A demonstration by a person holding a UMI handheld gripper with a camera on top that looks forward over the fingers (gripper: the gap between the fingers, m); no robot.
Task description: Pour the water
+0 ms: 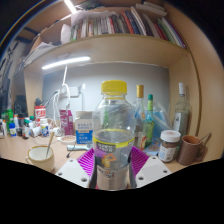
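Bottle (113, 135), yellow-capped, clear, stands upright between the fingers, long axis vertical; gripper (112, 163) appears clamped on its lower body, purple pads (88, 160) pressed against both sides; cup (41, 158) sits on the desk (20, 150) ahead and left, the likely target; shelf of books (110, 25) overhead.

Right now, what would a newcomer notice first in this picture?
First, the clear bottle with a yellow cap, upright between the fingers, whose purple pads press on its sides. Beyond it, a cluttered desk with small bottles, and a brown mug beside a jar. Above, a shelf of books.
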